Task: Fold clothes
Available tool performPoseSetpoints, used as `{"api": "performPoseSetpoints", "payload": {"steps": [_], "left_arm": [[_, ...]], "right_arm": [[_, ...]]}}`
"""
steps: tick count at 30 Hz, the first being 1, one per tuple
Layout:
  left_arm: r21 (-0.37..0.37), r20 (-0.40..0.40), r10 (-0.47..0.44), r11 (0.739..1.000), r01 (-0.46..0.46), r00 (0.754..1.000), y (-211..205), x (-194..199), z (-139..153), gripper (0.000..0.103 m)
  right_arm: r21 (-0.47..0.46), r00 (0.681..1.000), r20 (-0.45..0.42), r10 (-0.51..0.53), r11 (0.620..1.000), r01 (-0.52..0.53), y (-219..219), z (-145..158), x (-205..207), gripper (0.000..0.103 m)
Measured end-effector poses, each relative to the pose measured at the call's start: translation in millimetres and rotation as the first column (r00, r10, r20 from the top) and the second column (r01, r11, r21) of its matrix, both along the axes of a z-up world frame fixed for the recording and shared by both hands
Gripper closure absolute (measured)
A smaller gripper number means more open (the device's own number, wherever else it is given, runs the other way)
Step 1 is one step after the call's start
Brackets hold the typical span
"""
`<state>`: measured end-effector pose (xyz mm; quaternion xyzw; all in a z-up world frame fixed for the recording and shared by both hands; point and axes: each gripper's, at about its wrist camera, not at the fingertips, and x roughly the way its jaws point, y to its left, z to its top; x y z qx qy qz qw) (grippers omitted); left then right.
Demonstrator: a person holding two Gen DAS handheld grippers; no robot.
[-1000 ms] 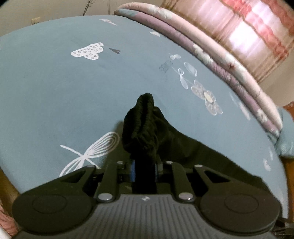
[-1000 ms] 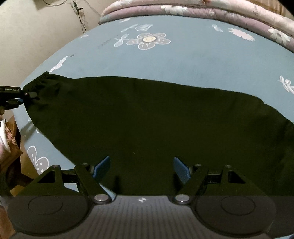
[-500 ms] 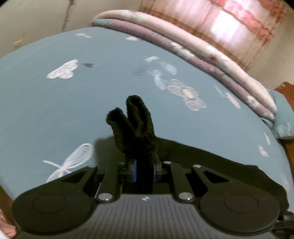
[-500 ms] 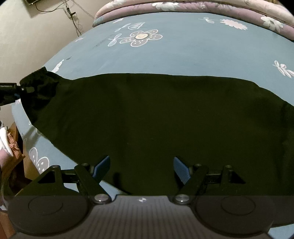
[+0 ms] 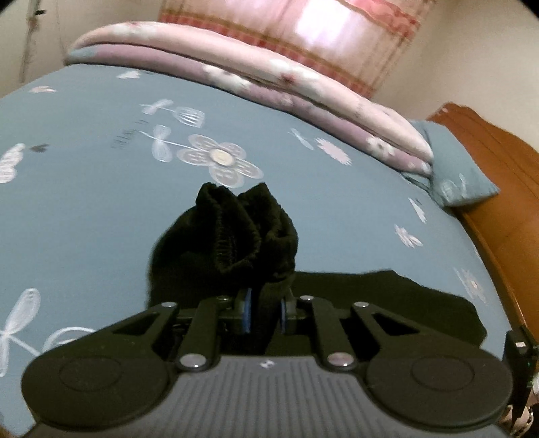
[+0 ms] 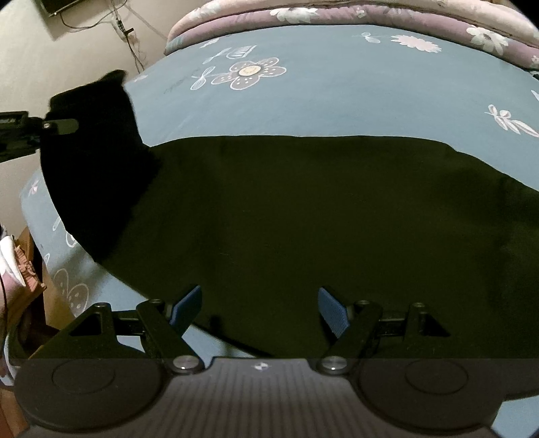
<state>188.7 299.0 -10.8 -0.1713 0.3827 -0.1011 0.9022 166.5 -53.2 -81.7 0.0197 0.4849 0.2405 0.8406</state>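
The left gripper (image 5: 263, 311) is clenched on the bunched, ribbed end of the black garment (image 6: 303, 215), which puffs up in a dark wad above its blue pads; in the right wrist view that end hangs lifted off the bed at the far left while the rest of the garment lies flat and wide across the blue floral sheet (image 6: 337, 101). The right gripper (image 6: 260, 308) stands released, jaws wide apart with nothing between them, hovering over the garment's near edge. The step in hand looks like carrying the raised end over the flat part for a fold. To do it well, the grip should stay firm, the end travel low and straight so the crease runs square, and the free gripper could pin the cloth where the crease should fall. Beyond lie a rolled quilt (image 5: 269, 77) and pink curtain (image 5: 320, 30)
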Motion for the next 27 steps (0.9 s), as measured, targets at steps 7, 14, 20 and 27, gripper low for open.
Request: {"api": "performPoseSetpoints", "payload": {"steps": [7, 14, 20, 27], "left_arm": [[0.004, -0.056, -0.104, 0.995, 0.104, 0.993, -56, 22, -14, 0.09], [-0.004, -0.108, -0.185, 0.983, 0.186, 0.977, -101, 30, -41, 0.09], [-0.006, -0.136, -0.244, 0.969, 0.246, 0.96, -128, 32, -63, 0.09], [0.009, -0.174, -0.272, 0.961, 0.277, 0.946, -147, 35, -79, 0.09]], "right_arm": [[0.019, 0.999, -0.01, -0.031, 0.999, 0.031, -14, -4, 4, 0.023], [0.022, 0.998, -0.021, -0.055, 0.998, 0.055, -20, -10, 5, 0.023], [0.021, 0.997, -0.03, -0.068, 0.997, 0.069, -20, -15, 9, 0.023], [0.028, 0.996, -0.043, -0.08, 0.996, 0.081, -26, -18, 11, 0.023]]}}
